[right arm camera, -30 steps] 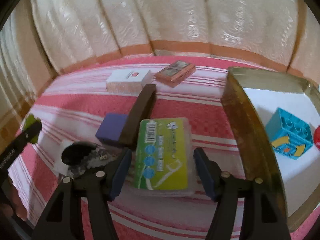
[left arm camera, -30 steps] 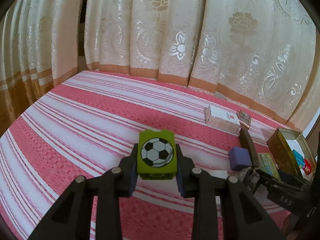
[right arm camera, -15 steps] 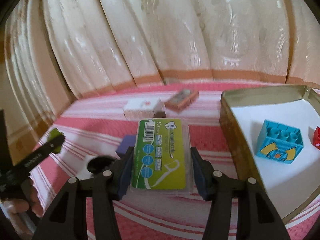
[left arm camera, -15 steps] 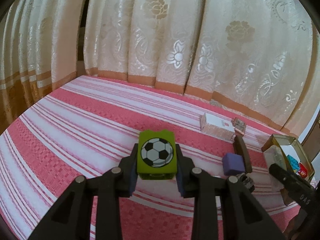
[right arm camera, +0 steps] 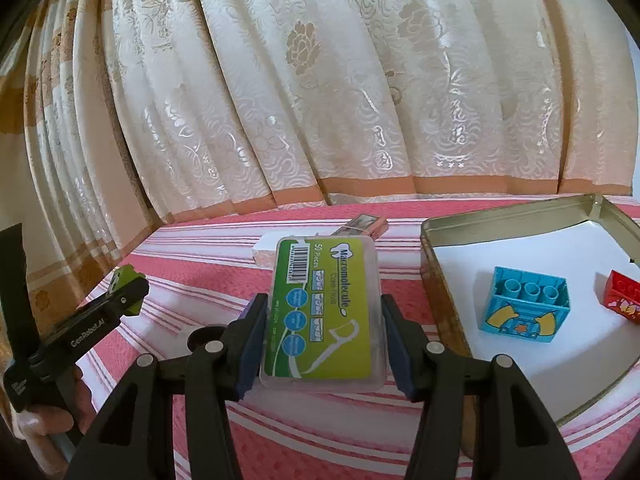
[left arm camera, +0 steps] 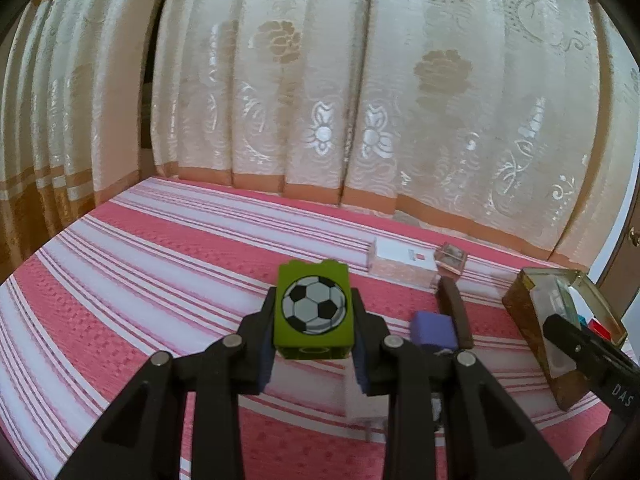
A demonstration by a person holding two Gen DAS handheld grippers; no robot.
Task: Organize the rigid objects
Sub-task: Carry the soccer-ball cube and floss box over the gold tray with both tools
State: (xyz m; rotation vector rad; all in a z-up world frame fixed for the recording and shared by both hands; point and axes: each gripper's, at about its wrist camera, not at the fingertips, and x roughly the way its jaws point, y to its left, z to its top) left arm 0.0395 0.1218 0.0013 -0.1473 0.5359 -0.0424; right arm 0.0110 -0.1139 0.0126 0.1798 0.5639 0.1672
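A green toy block with a football picture (left arm camera: pixel 313 312) is clamped in my left gripper (left arm camera: pixel 314 340), held above the pink striped bedcover (left arm camera: pixel 160 280). My right gripper (right arm camera: pixel 322 344) is shut on a clear floss-pick box with a green label (right arm camera: pixel 322 308), lifted off the cover. To its right stands an open gold tin (right arm camera: pixel 436 276) holding a blue block (right arm camera: pixel 524 306) and a red block (right arm camera: pixel 624 300). In the right wrist view the left gripper (right arm camera: pixel 128 292) is at the far left, in a person's hand.
A white box (left arm camera: pixel 402 264), a small clear pinkish case (left arm camera: pixel 452 258), a dark brown bar (left arm camera: pixel 454 312) and a purple block (left arm camera: pixel 434 328) lie on the cover between the grippers. Cream curtains (left arm camera: pixel 360 100) hang along the far edge.
The right gripper's jaws closed on the floss box and lifted it off the cover, beside the tin. The left gripper rose a little with the green block.
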